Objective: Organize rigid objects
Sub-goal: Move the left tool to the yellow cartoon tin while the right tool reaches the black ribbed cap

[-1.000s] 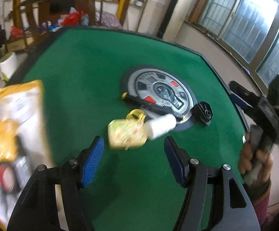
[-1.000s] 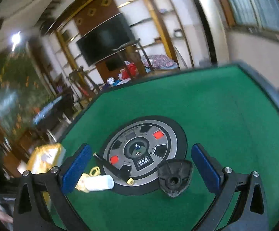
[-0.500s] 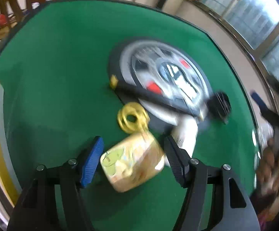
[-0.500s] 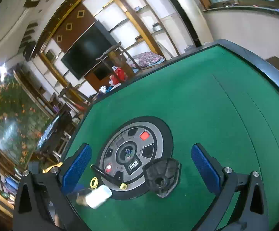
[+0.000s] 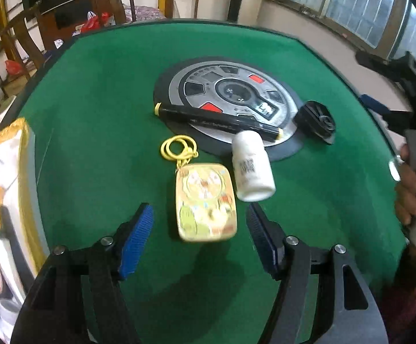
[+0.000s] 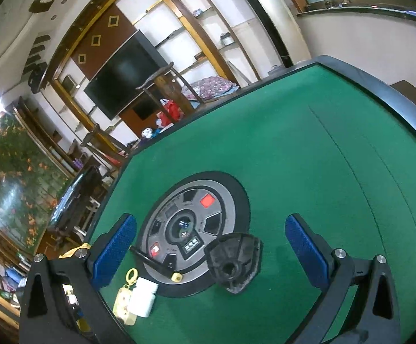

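On the green felt table (image 5: 93, 100) lies a flat yellow tag with a cartoon print and a yellow ring (image 5: 205, 200). My left gripper (image 5: 200, 238) hangs over its near end with a blue finger on each side. Its jaws are opening and the pads do not touch the tag. A white bottle (image 5: 252, 169) lies on its side against the tag. A black marker (image 5: 216, 119) rests across the round grey control panel (image 5: 230, 94). My right gripper (image 6: 209, 250) stands wide open around a black ribbed cap (image 6: 233, 263) without touching it.
A yellow-edged box (image 5: 1, 186) with several items sits at the table's left edge. A hand (image 5: 411, 189) holds the right gripper's handle at the right side. Chairs and shelves stand beyond the far edge. Bare felt (image 6: 322, 157) lies to the right of the panel.
The left gripper came down toward the yellow tag, which now lies still between its fingertips. The right view rolled; the black cap stays between its fingers.
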